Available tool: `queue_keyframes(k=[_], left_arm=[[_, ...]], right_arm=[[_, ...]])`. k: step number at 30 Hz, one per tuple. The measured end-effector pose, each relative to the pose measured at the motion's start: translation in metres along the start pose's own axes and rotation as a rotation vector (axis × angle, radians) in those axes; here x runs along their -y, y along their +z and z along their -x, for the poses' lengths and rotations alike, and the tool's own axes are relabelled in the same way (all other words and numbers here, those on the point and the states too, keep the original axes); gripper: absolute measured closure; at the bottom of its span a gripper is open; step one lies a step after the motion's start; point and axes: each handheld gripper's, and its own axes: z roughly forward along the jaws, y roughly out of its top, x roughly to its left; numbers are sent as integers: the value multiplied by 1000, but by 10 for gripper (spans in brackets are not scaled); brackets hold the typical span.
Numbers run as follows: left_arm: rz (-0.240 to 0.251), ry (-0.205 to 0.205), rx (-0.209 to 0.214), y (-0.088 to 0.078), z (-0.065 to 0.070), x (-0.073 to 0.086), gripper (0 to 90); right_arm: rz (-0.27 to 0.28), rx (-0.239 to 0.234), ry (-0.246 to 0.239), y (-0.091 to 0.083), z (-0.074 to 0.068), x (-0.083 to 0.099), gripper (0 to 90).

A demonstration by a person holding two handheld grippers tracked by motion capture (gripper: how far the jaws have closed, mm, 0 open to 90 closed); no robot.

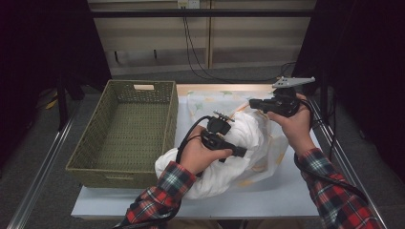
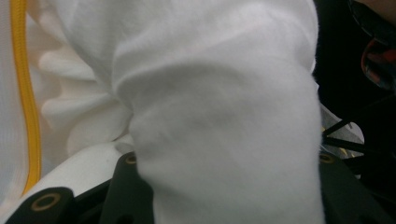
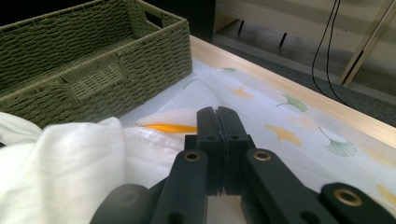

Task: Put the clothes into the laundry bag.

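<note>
Ok — white garment [image 1: 239,143], soft fleecy fabric, bunched into a lump w/ deep folds; yellow-orange trim strip [image 2: 21,93] runs along one edge in the left gripper view. It sits mid-table on a thin cloth w/ ginkgo-leaf print [image 3: 289,130], just beside the right wall of the green woven basket [image 1: 125,131], which takes up the table's [image 1: 267,200] left half. Lump reaches toward the near edge.

Left gripper [image 1: 239,151] pushed into the lump from the near side, pointing right; jaws part-closed around a thick fold of the white fabric — holding it. Left hand [image 1: 198,152] wraps the handle, plaid sleeve behind.

Right gripper [image 1: 253,102] at the garment's far-right side, nearer the table's far edge, pointing left, roughly level. Jaws fully together; tips meet at the trim edge, can't tell if anything's pinched. Right hand [image 1: 296,126] grips from the right.
</note>
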Motion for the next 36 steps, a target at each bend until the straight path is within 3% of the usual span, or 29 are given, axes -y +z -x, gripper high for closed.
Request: queue_keyframes(k=[5,9,14,18,20,23,26,27,31,36], left_arm=[[16,10,-43,-6,1,0,547],[40,14,-71,-8,0,-2,547],[106,8,-113,-11,-1,-3,548],[192,6,-158,-15,-3,-4,548],[217,-12,-175,-14,-5,-4,546],[213,-13,-187,-9,-6,-2,544],[169,-16,-198,5,-9,3,539],[149,-41,-191,13,-14,6,535],[153,-83,-166,23,-23,13,531],[157,-94,-183,26,-27,11,531]], right_arm=[[6,2,16,-4,3,2,894],[9,-3,0,-4,-2,-2,894],[14,-13,-5,-3,-4,-5,894],[24,-23,-7,-2,-6,-9,894],[30,-26,-9,-1,-9,-12,894],[29,-30,-11,1,-11,-13,894],[25,-38,-14,4,-13,-13,894],[23,-38,-14,6,-13,-12,894],[16,-42,-14,8,-15,-11,894],[11,-46,-13,8,-14,-9,894]])
